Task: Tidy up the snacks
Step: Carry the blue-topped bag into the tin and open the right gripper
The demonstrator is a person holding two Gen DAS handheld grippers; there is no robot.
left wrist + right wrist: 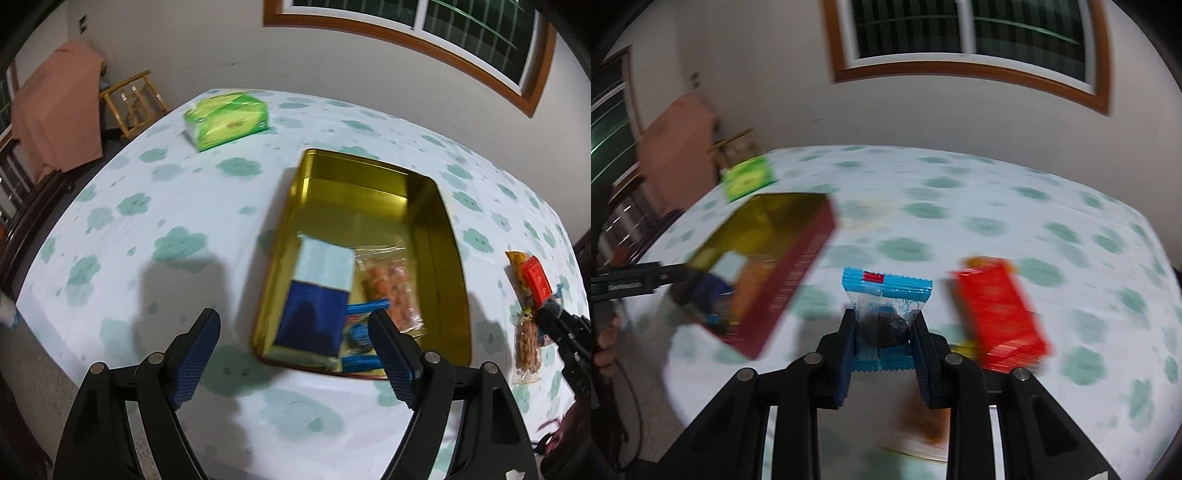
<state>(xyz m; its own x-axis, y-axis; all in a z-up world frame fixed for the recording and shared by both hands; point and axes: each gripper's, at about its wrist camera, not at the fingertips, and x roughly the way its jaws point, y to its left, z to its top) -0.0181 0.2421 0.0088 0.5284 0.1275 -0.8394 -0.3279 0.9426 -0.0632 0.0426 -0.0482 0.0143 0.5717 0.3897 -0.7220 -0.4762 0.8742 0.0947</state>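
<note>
My right gripper point(884, 341) pinches a blue-edged clear cookie packet point(886, 295) by its lower half. Risk: wrapper's slick and held w/ little bite, so a fast swing could let it slide out or twist. Gold rectangular tin w/ maroon sides point(798, 251) sits ahead-left of it; red carton point(999, 314) just ahead-right on the bench. My left gripper point(293, 347) hangs spread wide, holding nothing, over the tin's near end. Inside: blue-and-pale box point(317, 291), orange snack bag point(393, 291), another blue packet point(360, 332). Near end's crowded, so a drop there may snag.
</note>
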